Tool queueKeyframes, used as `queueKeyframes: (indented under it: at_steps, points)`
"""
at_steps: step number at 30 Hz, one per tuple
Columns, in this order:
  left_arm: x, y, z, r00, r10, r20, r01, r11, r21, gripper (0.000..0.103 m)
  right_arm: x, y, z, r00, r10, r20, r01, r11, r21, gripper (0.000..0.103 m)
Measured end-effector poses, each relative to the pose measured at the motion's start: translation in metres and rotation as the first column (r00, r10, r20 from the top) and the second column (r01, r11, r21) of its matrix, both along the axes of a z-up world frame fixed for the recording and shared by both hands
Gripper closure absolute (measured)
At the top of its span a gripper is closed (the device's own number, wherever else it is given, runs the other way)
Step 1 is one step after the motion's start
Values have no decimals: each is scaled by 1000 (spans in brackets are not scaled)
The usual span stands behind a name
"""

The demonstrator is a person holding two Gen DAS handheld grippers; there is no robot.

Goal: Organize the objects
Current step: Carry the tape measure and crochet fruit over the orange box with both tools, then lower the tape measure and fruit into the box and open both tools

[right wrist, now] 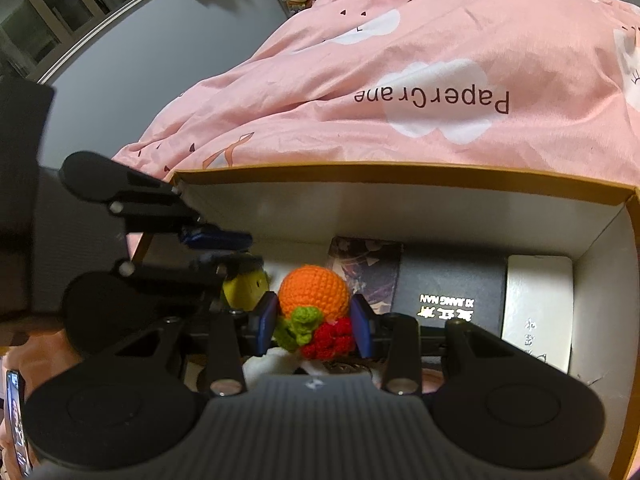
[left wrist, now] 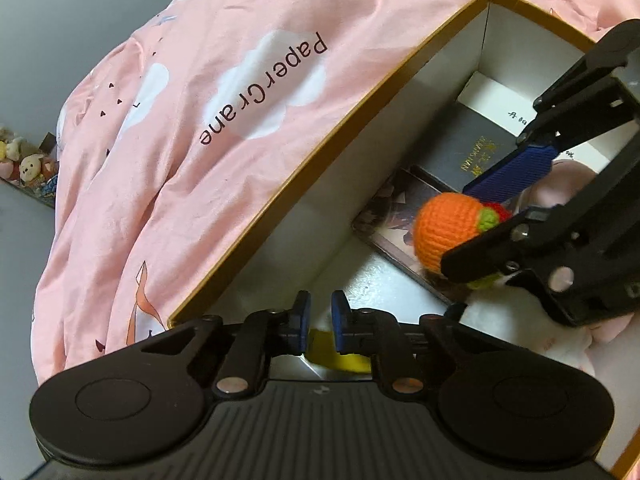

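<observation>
A: Where is the knitted orange point(right wrist: 313, 290)?

B: Pinched between the blue pads of the right gripper point(right wrist: 316, 322), held inside the open box point(right wrist: 400, 216), over a picture card point(right wrist: 366, 264) and a dark booklet point(right wrist: 452, 280) lying on its floor.

A: And the left gripper point(left wrist: 321, 318)?

B: Its fingers stand a small way apart with nothing between them, low at the box's near corner, close above a yellow thing point(left wrist: 340, 354).

A: What lies around the box?

B: A pink quilt point(left wrist: 192, 120) pressed against its long wall; a white card point(right wrist: 538, 312) lies beside the booklet
</observation>
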State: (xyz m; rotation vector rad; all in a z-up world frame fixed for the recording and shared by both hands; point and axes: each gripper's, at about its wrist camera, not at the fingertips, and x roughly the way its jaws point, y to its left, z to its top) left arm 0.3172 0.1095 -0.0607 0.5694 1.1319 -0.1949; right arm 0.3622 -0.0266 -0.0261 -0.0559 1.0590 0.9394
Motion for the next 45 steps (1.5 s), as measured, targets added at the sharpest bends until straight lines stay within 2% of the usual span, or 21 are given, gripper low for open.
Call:
queueKeyframes:
  at_steps: [3,10,15,18,24,25,29,35,39,45]
  points:
    - [15,-5,7,1000,-12,-1,12,1000,-8,87,0,1,0,1000,7,3,-7,1000,-1,61]
    - [-7,-10,11,999,-50,-3,50,999,13,87,2,8,-3,1000,7,-19,-6,1000,6,61]
    - [-15,0,26,1000,-12,20,13,998,-62,87,-1,8,1,1000,14,-17,-14,1000,10,62]
    - [-38,-4,31,993,-117,-23,112,982,-150,85,-4,4,9,1000,17,-12,-17,999,29,61]
    - [-49,-29,26,978,-186,-96,173,977,-127,85,-4,2,12,1000,4,3,-4,1000,6,61]
    - [-48,-32,24,976,-188,-106,175,977,-119,82,-5,1,11,1000,3,3,-3,1000,4,61]
    - [-42,-38,16,980,-176,-96,169,983,-78,79,-4,0,7,1000,7,-3,-7,1000,-4,61]
    - [-25,-34,13,991,-109,-77,102,991,-90,79,4,4,0,1000,-15,-2,15,1000,-5,61]
    - [-20,-34,9,992,-98,-73,92,992,-83,80,10,8,-5,1000,-25,-13,25,1000,-5,61]
    - [-23,-24,34,999,-47,2,46,986,-159,80,11,13,-5,1000,-9,-27,10,1000,19,61]
